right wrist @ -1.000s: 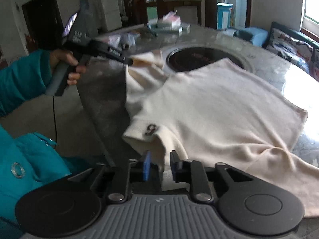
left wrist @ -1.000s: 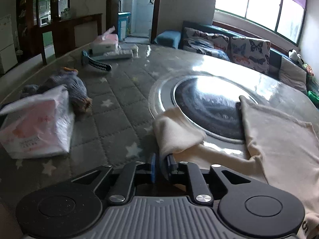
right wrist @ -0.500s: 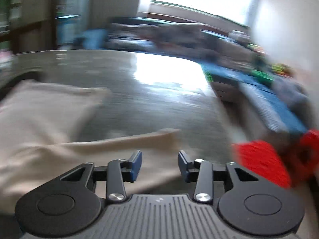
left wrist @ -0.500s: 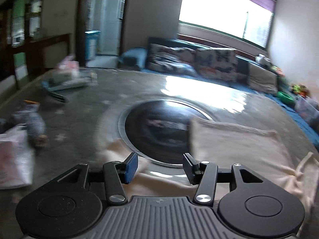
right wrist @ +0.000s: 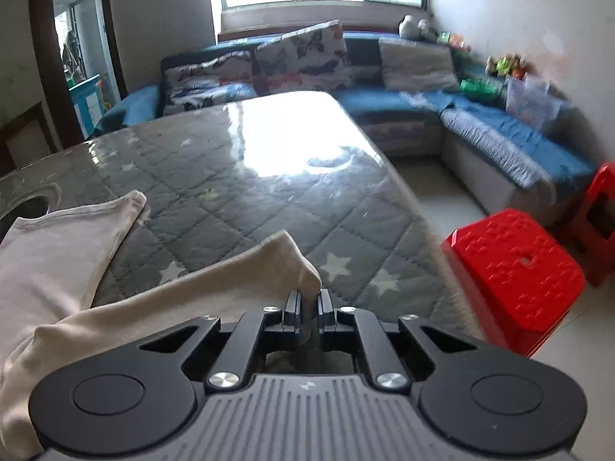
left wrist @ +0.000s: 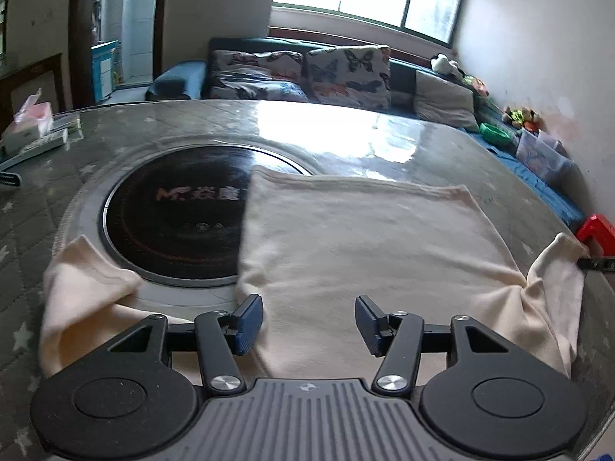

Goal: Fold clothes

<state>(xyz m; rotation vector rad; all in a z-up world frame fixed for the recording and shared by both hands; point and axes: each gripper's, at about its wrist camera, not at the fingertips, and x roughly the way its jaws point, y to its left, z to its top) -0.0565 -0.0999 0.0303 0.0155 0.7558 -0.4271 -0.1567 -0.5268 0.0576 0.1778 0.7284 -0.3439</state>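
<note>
A cream long-sleeved shirt (left wrist: 365, 238) lies spread on the quilted grey table (left wrist: 46, 207), partly over a round black cooktop. My left gripper (left wrist: 309, 320) hovers over the shirt's near edge. Its jaws are opening and its pads press on nothing. The left sleeve (left wrist: 84, 292) lies loose at the left. My right gripper (right wrist: 307, 301) is shut on the end of the right sleeve (right wrist: 246, 269), near the table's right edge. In the left wrist view that sleeve (left wrist: 553, 269) stands raised at the far right, where the tip of the right gripper (left wrist: 594, 263) shows.
A round black cooktop (left wrist: 173, 215) is set into the table (right wrist: 230, 176). A tissue box (left wrist: 30, 123) and flat packets lie at the far left. Two red stools (right wrist: 515, 272) stand beyond the table's right edge. A blue sofa (right wrist: 480, 123) lines the far walls.
My left gripper let go of the left sleeve, opened and swung right over the shirt's body. My right gripper left the shoulder, swung right, opened and then shut on the right sleeve's end.
</note>
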